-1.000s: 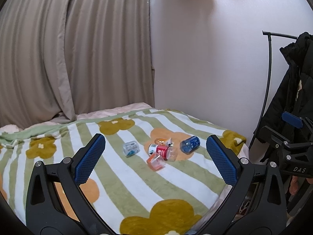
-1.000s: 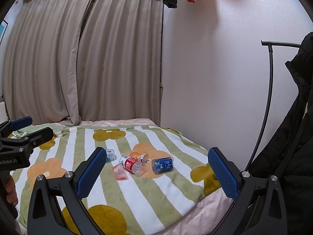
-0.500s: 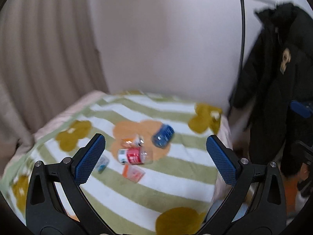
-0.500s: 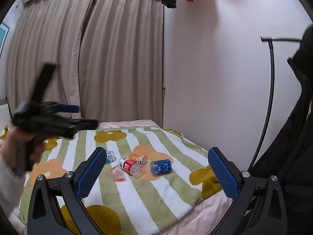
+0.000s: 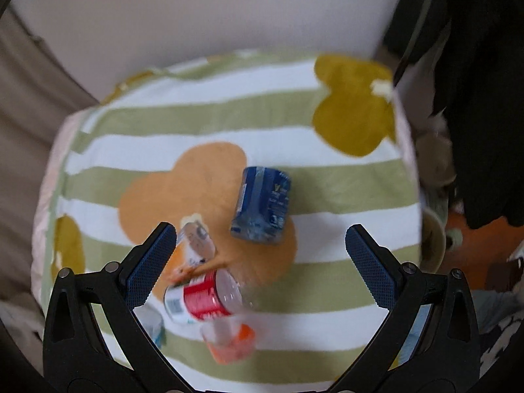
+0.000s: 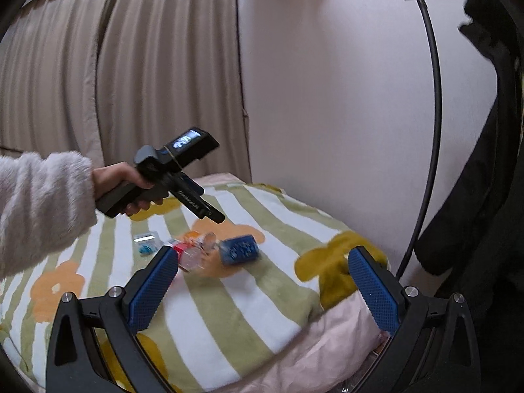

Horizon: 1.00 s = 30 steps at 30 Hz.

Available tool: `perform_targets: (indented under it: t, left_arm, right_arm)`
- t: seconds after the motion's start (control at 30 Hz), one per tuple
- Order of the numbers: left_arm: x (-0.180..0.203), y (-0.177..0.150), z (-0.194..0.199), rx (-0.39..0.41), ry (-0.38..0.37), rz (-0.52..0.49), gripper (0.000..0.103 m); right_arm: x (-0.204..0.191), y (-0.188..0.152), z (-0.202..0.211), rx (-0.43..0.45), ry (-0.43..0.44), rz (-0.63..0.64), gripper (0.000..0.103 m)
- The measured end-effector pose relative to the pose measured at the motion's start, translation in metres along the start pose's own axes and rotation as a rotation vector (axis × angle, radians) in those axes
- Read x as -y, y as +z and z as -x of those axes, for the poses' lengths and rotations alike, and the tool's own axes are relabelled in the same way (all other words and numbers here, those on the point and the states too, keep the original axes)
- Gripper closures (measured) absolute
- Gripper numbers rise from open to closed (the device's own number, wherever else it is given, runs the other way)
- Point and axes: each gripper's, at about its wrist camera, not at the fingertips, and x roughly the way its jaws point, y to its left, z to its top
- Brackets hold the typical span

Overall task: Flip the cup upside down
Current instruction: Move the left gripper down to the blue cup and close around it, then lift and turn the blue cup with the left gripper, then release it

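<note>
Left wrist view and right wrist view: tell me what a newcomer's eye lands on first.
A cluster of small cups lying on their sides on the striped flower blanket: the blue cup farthest, the red cup nearer. In the right wrist view, the left gripper hangs above them, open.

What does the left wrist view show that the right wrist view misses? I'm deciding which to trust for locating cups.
Only the left wrist view shows the small clear cup with an orange base, lying near the frame's bottom. Only the right wrist view shows the person's left hand holding the left gripper above the bed, plus the beige curtains. Both show the blue-labelled clear cup on its side on the striped floral blanket.
</note>
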Motion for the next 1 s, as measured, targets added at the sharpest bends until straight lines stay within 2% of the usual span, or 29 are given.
perform_targets:
  t: [0.07,0.13,0.37,0.47,0.6,0.67,1.0]
  left_arm:
    - [-0.006,0.010,-0.032,-0.055,-0.013,-0.015,0.000]
    - [-0.007,0.014,-0.056,-0.097,-0.040,-0.032,0.005]
    - [-0.004,0.019,-0.110,-0.195,-0.067,-0.090,0.021]
    - [-0.001,0.018,-0.120,-0.214,-0.085,-0.101,0.021]
    - [-0.001,0.016,-0.132,-0.238,-0.100,-0.098,0.038]
    - [0.000,0.014,-0.136,-0.251,-0.091,-0.104,0.042]
    - [-0.005,0.014,-0.123,-0.231,-0.111,-0.119,0.042]
  right_arm:
    - [0.005,-0.006,-0.008,-0.015,-0.004,-0.012,0.000]
    - [0.011,-0.014,-0.020,-0.040,0.008,-0.032,0.000]
    - [0.017,-0.032,-0.048,-0.070,0.051,-0.066,0.000]
    - [0.014,-0.037,-0.056,-0.084,0.058,-0.045,0.000]
    - [0.011,-0.041,-0.060,-0.095,0.076,-0.036,0.000]
    - [0.009,-0.042,-0.062,-0.097,0.079,-0.031,0.000]
    - [0.001,-0.038,-0.061,-0.093,0.093,-0.018,0.000]
